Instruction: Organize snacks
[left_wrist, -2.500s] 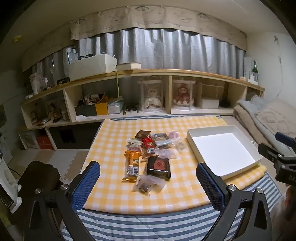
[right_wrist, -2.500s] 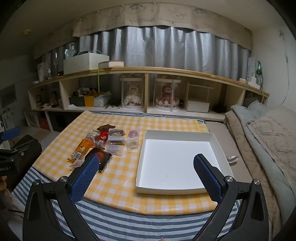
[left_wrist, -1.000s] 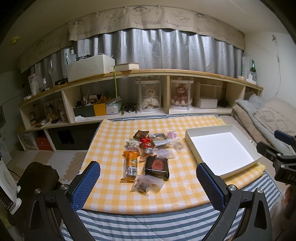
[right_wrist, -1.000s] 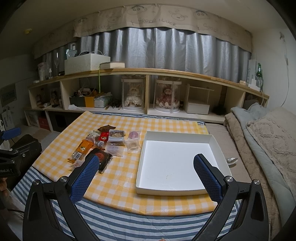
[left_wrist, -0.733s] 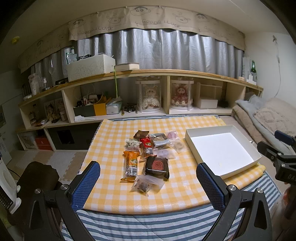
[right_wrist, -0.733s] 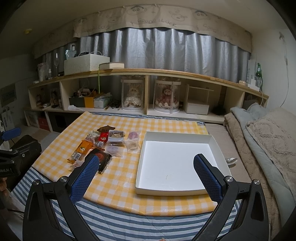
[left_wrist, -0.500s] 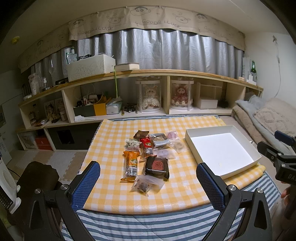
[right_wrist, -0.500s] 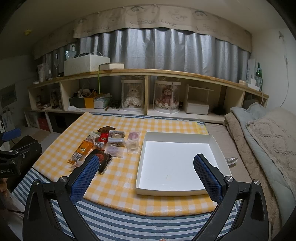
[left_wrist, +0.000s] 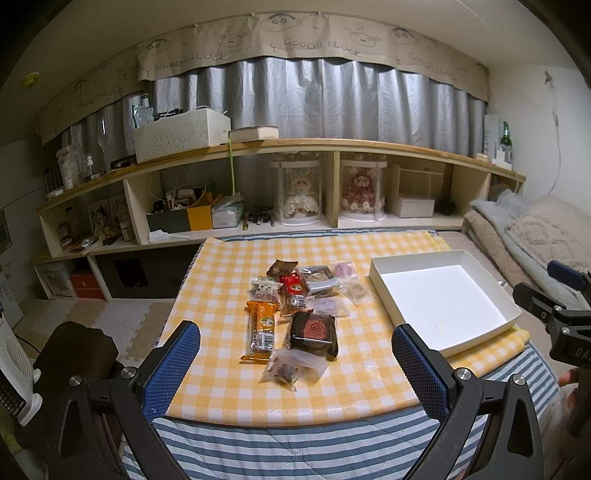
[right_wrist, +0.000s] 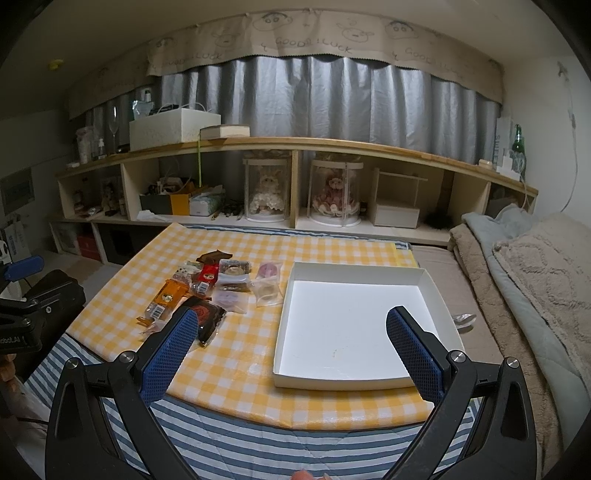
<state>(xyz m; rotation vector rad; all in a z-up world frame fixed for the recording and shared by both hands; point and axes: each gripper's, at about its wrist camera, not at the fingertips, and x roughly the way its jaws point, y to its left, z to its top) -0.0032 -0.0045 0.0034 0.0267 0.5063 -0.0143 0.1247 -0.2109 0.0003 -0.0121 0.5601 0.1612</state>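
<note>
Showing spoon (right_wrist: 463, 318) beside tray (right_wrist: 354, 268) | right view only

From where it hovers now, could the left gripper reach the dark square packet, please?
Probably yes. The left gripper is open and faces the dark square packet; only the clear bag lies nearer, slightly left, with nothing above the packet.

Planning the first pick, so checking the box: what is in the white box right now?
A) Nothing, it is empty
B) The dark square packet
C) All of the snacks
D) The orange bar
A: the white box shows only its bare floor, while the snacks all lie on the checked cloth beside it.
</note>
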